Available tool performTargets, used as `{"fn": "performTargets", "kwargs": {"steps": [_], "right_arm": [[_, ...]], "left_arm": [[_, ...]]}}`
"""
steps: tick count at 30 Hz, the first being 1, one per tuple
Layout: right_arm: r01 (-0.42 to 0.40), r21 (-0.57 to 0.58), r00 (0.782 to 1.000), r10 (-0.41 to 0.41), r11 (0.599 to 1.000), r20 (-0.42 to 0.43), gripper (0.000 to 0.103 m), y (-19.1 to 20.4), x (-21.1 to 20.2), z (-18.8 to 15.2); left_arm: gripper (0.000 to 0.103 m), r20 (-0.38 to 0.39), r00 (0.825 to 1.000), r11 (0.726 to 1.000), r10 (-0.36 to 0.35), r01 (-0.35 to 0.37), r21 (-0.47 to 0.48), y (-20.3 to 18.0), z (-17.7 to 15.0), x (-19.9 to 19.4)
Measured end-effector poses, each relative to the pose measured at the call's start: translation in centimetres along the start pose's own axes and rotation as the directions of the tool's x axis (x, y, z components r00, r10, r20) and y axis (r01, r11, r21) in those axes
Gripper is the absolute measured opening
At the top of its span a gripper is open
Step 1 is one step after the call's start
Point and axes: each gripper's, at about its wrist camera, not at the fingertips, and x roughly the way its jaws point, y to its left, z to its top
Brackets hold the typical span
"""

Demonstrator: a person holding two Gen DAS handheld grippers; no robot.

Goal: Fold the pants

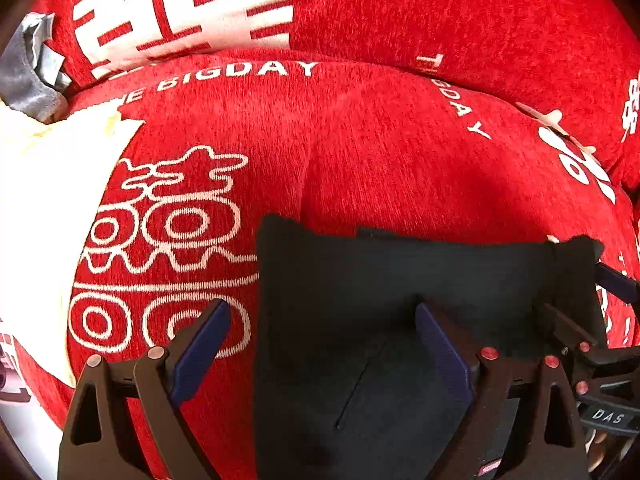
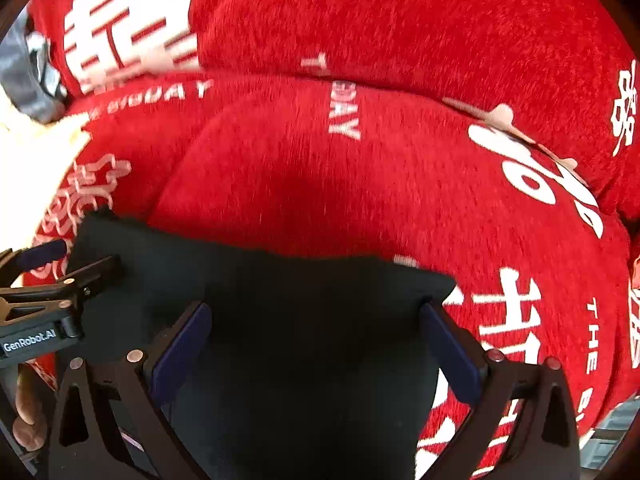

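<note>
The black pants (image 1: pixel 400 280) lie folded flat on a red sofa cushion (image 1: pixel 360 152). My left gripper (image 1: pixel 320 320) is open, its jaws wide apart, over the left edge of the pants: one blue pad (image 1: pixel 200 352) is above the red fabric, the other above the black cloth. In the right wrist view the pants (image 2: pixel 300 320) fill the lower middle. My right gripper (image 2: pixel 316 328) is open and straddles the pants' right part. Each gripper shows at the other view's side, the right one (image 1: pixel 600 360) and the left one (image 2: pixel 48 300).
The red sofa has white lettering and a back cushion (image 1: pixel 440 12) behind. A cream cloth (image 1: pixel 48 200) lies at the left, with a grey item (image 1: pixel 28 68) at the far left. A strip of grey floor (image 2: pixel 616 424) shows at the lower right.
</note>
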Motion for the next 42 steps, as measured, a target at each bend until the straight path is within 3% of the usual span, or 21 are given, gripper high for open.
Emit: {"fn": "performTargets", "kwargs": {"steps": [7,15,17,19,23,27,33,38,42], "right_arm": [[-0.024,0.014,0.999,0.023,1.000,0.036,0.103,0.5,-2.6,-3.8],[0.009,0.014,0.997,-0.010,1.000,0.074,0.103,1.5,-4.3,-10.3],[-0.029,0.066,0.997,0.024,0.997,0.071,0.103,0.8,-4.1,-11.3],[-0.079,0.122,0.995,0.070,0.989,0.070,0.103,0.0,-3.5,-11.9],[-0.090,0.137,0.993,0.079,0.986,0.084,0.103,-0.1,-3.1,-12.5],[0.015,0.108,0.983,-0.034,0.994,0.180,0.103,1.2,-6.6,-13.0],[-0.004,0.041,0.947,-0.009,0.999,0.321,0.103,2.9,-9.9,-14.2],[-0.056,0.032,0.969,0.046,0.998,0.242,0.103,2.9,-7.4,-14.3],[-0.026,0.003,0.980,0.025,1.000,0.199,0.103,3.0,-5.9,-14.8]], "left_arm": [[0.094,0.017,1.000,0.999,0.001,-0.002,0.035,-0.6,-2.7,-1.7],[0.094,-0.005,0.997,0.997,-0.072,0.072,-0.007,0.7,-8.3,-3.5],[0.095,-0.019,0.997,0.997,-0.073,0.073,0.001,0.9,-9.3,-3.4],[0.103,-0.008,0.999,0.999,-0.045,0.045,0.021,0.8,-10.2,-3.2],[0.103,0.001,0.999,0.999,-0.048,0.048,0.010,0.8,-10.7,-3.5],[0.103,0.042,0.999,0.999,-0.031,0.030,0.029,0.6,-11.3,-5.3],[0.103,0.054,0.996,0.997,-0.066,0.065,0.030,0.0,-12.3,-6.0],[0.103,0.022,0.999,0.998,-0.039,0.038,0.054,-0.9,-12.5,-4.9],[0.103,-0.017,0.999,0.998,-0.042,0.042,0.047,-0.8,-12.7,-3.8]]}}
